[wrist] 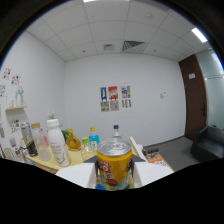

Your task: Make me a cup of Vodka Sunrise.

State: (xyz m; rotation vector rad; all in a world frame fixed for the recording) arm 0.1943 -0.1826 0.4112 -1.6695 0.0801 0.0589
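Clearly, the fingers [114, 167] clamp a sealed yellow can [114, 164] before table bottles [56, 142].

The hand-held gripper [114, 172] is held raised and roughly level, pointed forward along its two fingers. The fingers [93, 167] are seen as dark wedge-shaped tips at either side of a yellow can [114, 167], which is lodged between them and appears to be pressed on from both flanks. Most of the finger bodies is lost in the dark lower rim, and nothing of the holding hand, wrist or arm is seen.
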